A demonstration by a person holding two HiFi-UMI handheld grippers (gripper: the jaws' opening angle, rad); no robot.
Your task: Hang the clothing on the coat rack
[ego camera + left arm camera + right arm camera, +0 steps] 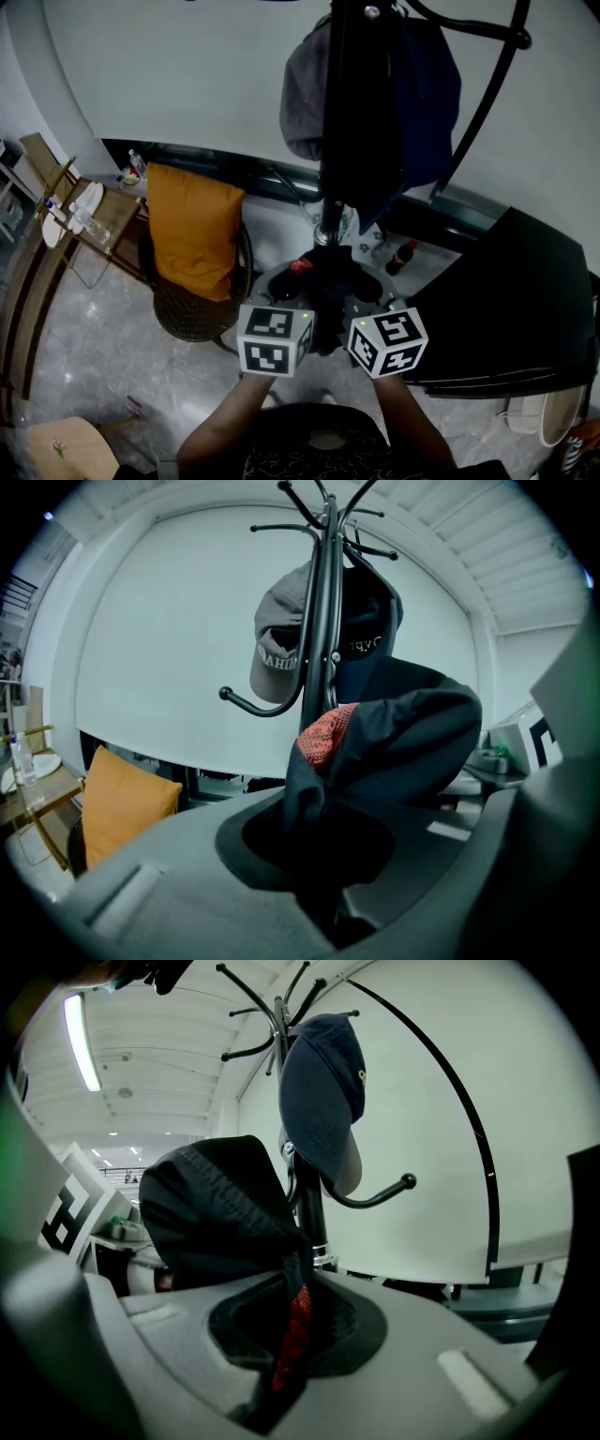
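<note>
A black coat rack (328, 220) stands straight ahead, with a grey cap (302, 94) on its left hook and a navy cap (433, 84) on its right. A black garment (363, 150) with red mesh lining hangs bunched in front of the pole. My left gripper (289, 286) is shut on one edge of the garment (394, 733), its red lining (323, 733) showing above the jaws. My right gripper (368, 292) is shut on another fold of it (220, 1213), a red strip (295, 1321) running down between the jaws. The two grippers sit side by side, low before the pole.
An orange cushion (192, 230) leans in a wicker chair left of the rack. A wooden side table (98, 220) with bottles stands far left. A black table (525, 300) fills the right. A red-capped bottle (401, 255) stands on the floor by the rack's base.
</note>
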